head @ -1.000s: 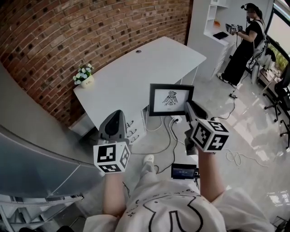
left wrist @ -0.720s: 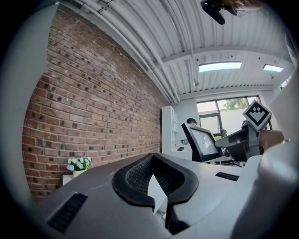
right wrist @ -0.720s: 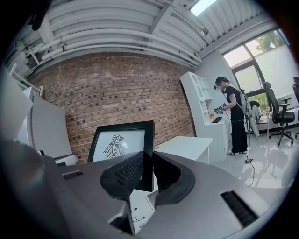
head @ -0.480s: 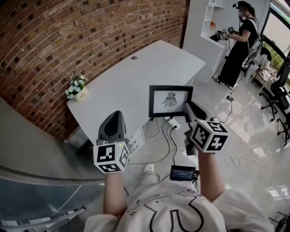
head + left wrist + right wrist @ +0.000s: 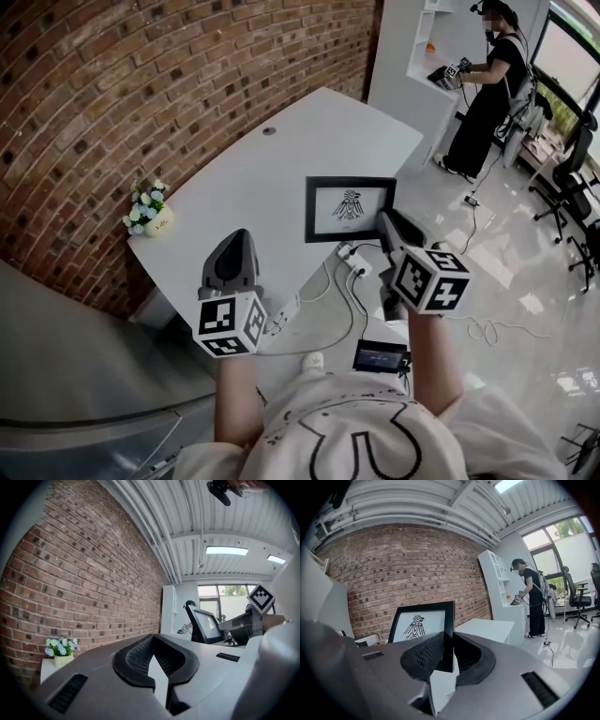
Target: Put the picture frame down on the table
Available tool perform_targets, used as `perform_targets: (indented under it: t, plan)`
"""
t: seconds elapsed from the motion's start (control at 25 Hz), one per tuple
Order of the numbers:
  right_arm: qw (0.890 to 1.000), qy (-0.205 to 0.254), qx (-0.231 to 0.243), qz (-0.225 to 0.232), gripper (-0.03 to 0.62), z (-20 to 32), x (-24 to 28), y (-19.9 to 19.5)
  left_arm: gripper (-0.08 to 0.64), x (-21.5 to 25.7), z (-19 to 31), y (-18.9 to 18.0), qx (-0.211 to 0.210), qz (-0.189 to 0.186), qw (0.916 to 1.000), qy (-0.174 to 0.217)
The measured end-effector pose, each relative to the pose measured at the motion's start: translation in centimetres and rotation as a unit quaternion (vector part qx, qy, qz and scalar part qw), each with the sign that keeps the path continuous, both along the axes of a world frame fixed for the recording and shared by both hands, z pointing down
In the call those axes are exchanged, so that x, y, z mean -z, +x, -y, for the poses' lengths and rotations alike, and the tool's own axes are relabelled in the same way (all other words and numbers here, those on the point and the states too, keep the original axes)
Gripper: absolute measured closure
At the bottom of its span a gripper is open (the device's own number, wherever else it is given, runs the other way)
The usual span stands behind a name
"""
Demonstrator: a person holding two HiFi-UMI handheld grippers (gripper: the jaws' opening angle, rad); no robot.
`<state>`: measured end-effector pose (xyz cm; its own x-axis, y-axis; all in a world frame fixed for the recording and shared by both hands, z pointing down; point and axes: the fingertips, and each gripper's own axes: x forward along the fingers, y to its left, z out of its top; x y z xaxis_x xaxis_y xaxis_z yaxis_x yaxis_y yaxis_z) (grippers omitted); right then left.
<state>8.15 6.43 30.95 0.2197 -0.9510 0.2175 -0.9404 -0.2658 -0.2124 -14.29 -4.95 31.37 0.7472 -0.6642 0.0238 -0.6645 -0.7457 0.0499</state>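
Since a second ago the white tabletop has drawn nearer, so that in the head view the picture frame now overlaps its near edge; the frame hangs upright in the air, its right edge pinched by the fingers of the right gripper; the left gripper holds its fingers pressed together on nothing. A small flower pot stands at the tabletop's left corner.

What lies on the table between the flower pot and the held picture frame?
Nothing: in the head view the white table is bare from the flower pot to the picture frame, which the right gripper holds.
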Motion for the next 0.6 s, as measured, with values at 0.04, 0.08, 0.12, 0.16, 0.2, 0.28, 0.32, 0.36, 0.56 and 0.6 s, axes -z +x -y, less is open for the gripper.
perform_targets:
  t: [0.04, 0.08, 0.12, 0.16, 0.2, 0.28, 0.32, 0.36, 0.56, 0.6]
  plan:
    - [1.0, -0.001, -0.004, 0.0, 0.526, 0.6, -0.1, 0.2, 0.554, 0.0, 0.7, 0.2, -0.004, -0.001, 1.0, 0.0]
    - [1.0, -0.002, -0.008, 0.0, 0.526, 1.1, -0.1, 0.3, 0.554, 0.0, 1.5, 0.4, -0.007, -0.001, 1.0, 0.001]
    - [1.0, -0.002, -0.013, -0.001, 0.526, 1.6, -0.1, 0.4, 0.554, 0.0, 2.1, 0.6, -0.011, -0.002, 0.9999, 0.001]
    - [1.0, -0.001, -0.017, -0.001, 0.526, 2.1, -0.1, 0.5, 0.554, 0.0, 2.8, 0.8, -0.015, -0.003, 0.9999, 0.001]
    - [1.0, -0.001, -0.02, -0.002, 0.526, 2.5, 0.0, 0.5, 0.554, 0.0, 3.4, 0.9, -0.019, -0.004, 0.9998, 0.0]
    - [1.0, -0.002, -0.027, -0.005, 0.526, 3.2, 0.1, 0.6, 0.554, -0.1, 4.4, 1.2, -0.026, -0.008, 0.9996, -0.004]
    - [1.0, -0.003, -0.029, -0.008, 0.526, 3.5, 0.2, 0.6, 0.554, -0.2, 4.8, 1.3, -0.029, -0.01, 0.9995, -0.007]
    - [0.999, -0.005, -0.031, -0.01, 0.526, 3.8, 0.3, 0.7, 0.554, -0.3, 5.2, 1.5, -0.031, -0.013, 0.9994, -0.01]
    - [0.999, -0.01, -0.038, -0.013, 0.526, 5.0, 0.6, 0.8, 0.554, -0.7, 6.2, 1.7, -0.04, -0.017, 0.9988, -0.021]
    - [0.999, -0.01, -0.038, -0.015, 0.526, 5.2, 0.7, 0.6, 0.554, -0.9, 6.4, 1.5, -0.04, -0.019, 0.9987, -0.024]
